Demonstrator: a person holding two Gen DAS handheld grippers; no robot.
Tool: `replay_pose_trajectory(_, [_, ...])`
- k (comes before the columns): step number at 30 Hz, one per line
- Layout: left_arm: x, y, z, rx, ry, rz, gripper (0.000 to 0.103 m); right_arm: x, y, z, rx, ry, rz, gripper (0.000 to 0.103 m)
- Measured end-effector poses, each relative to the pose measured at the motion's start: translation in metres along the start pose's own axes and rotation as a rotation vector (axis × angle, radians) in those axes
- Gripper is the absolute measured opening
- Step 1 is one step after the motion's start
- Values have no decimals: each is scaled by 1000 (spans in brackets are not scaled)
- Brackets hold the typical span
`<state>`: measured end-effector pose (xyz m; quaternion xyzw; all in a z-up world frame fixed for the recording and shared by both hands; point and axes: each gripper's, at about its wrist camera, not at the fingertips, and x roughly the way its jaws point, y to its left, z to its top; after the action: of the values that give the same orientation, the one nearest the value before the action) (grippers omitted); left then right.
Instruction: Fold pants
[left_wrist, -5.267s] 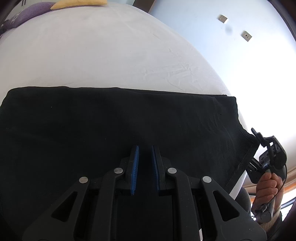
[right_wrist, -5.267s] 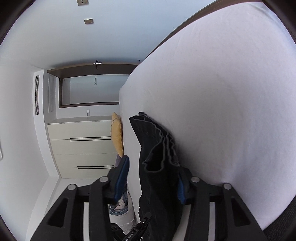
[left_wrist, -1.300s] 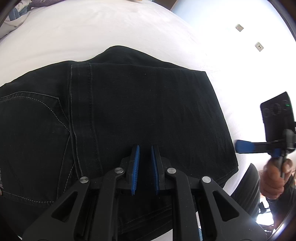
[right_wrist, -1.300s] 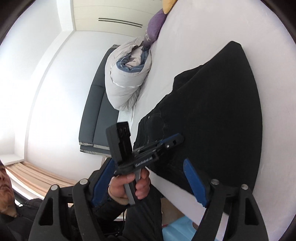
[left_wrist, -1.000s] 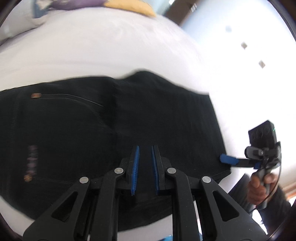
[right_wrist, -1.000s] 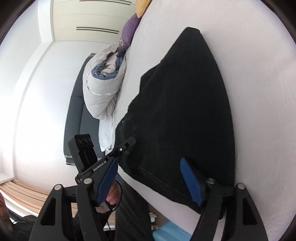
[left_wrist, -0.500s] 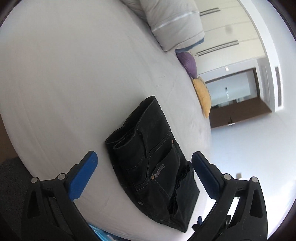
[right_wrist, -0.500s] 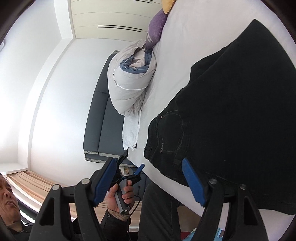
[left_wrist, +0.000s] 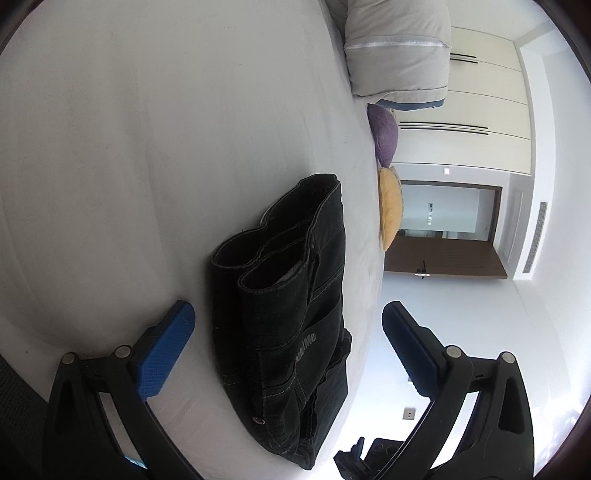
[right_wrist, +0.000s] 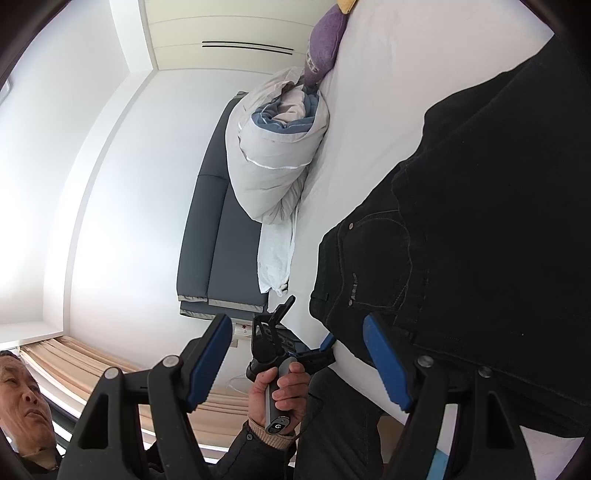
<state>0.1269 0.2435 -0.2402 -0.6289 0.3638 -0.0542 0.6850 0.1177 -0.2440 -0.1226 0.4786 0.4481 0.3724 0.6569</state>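
Observation:
Black pants (left_wrist: 291, 314) lie folded into a thick stack on the white bed (left_wrist: 129, 147), waistband end toward the left wrist camera. My left gripper (left_wrist: 288, 339) is open wide, and the stack's near end lies between its blue pads (left_wrist: 166, 350) without being pressed. In the right wrist view the pants (right_wrist: 480, 221) fill the right side. My right gripper (right_wrist: 295, 356) is open beside the stack's near edge, one pad (right_wrist: 384, 358) in front of the cloth, nothing gripped. A hand (right_wrist: 277, 391) holds the left gripper (right_wrist: 303, 325) at the bed's edge.
A rolled grey duvet (right_wrist: 280, 147) lies at the bed's far side, with a purple pillow (left_wrist: 386, 136) and a yellow pillow (left_wrist: 391, 206) beyond the pants. A dark sofa (right_wrist: 207, 240) stands past the bed. The person stands at the bed's near edge.
My left gripper came off the top of the pants, opened wide, rolled over and swung round to their waistband end. My right gripper stayed open and shifted a little along the near edge.

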Motion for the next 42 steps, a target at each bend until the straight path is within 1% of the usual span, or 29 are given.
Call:
replay_pose_trajectory(2, [2,-2,2,0,-2,-9,99,3,-2,1,7,-2,14,77])
replay_pose_trajectory(3, [4,-6,3,6,3,-22,90,5,-2,1,9,-2,17,77])
replay_pose_trajectory(4, [8,-7,3,7,12,-25,79,7,-2,2,8,2,18,77])
replay_pose_trajectory(5, [13,-8,3,3,22,-28,72,9,-2,2,6,5,17,77])
replay_pose_trajectory(7, [21,-4,3,-22,40,-38,49,11,-2,2,2,13,19,77])
replay_pose_trajectory(8, [20,1,3,-42,42,-36,44,12,-1,3,-1,15,19,77])
replay_pose_trajectory(9, [21,7,3,-72,39,-36,34,13,0,3,-2,17,20,77])
replay_pose_trajectory(10, [20,13,4,-101,35,-45,32,14,0,4,-3,16,21,77])
replay_pose_trajectory(11, [19,17,4,-115,36,-60,31,14,0,4,-4,16,21,77])
replay_pose_trajectory(14, [18,19,3,-111,32,-69,25,17,-1,6,-4,26,14,77])
replay_pose_trajectory(18, [17,16,3,-103,25,-83,18,39,-1,13,-5,66,-13,77])
replay_pose_trajectory(22, [14,0,1,-55,23,-89,15,73,-2,28,-22,112,-47,77])
replay_pose_trajectory(24, [10,-15,-1,10,23,-73,15,86,-7,38,-9,116,-55,77])
replay_pose_trajectory(25, [9,-25,-3,47,22,-61,15,91,-14,43,4,115,-70,77])
replay_pose_trajectory(26, [9,-35,-5,85,21,-52,15,95,-23,46,14,111,-112,78])
replay_pose_trajectory(27, [8,-43,-7,115,22,-45,15,99,-36,49,30,112,-202,79])
replay_pose_trajectory(28, [8,-55,-11,156,22,-33,15,104,-52,49,53,123,-284,74])
replay_pose_trajectory(29, [9,-65,-14,189,21,-26,15,105,-60,48,42,122,-308,54])
replay_pose_trajectory(30, [9,-74,-18,219,21,-20,15,104,-62,48,26,117,-302,49])
replay_pose_trajectory(31, [10,-85,-22,257,20,-14,15,100,-63,47,40,111,-274,49])
replay_pose_trajectory(33, [12,-105,-28,311,19,-10,15,87,-63,47,85,96,-226,56])
replay_pose_trajectory(35, [15,-129,-39,381,22,-4,15,67,-58,45,93,54,-186,73])
replay_pose_trajectory(37, [22,-158,-56,469,33,-5,15,41,-55,43,94,6,-158,79])
replay_pose_trajectory(38, [25,-172,-67,519,42,-2,15,30,-56,43,107,-3,-139,79])
replay_pose_trajectory(40, [40,-204,-95,653,69,14,15,6,-61,42,135,-24,-115,79])
replay_pose_trajectory(42, [58,-229,-129,782,108,29,15,-19,-64,42,146,-53,-93,79])
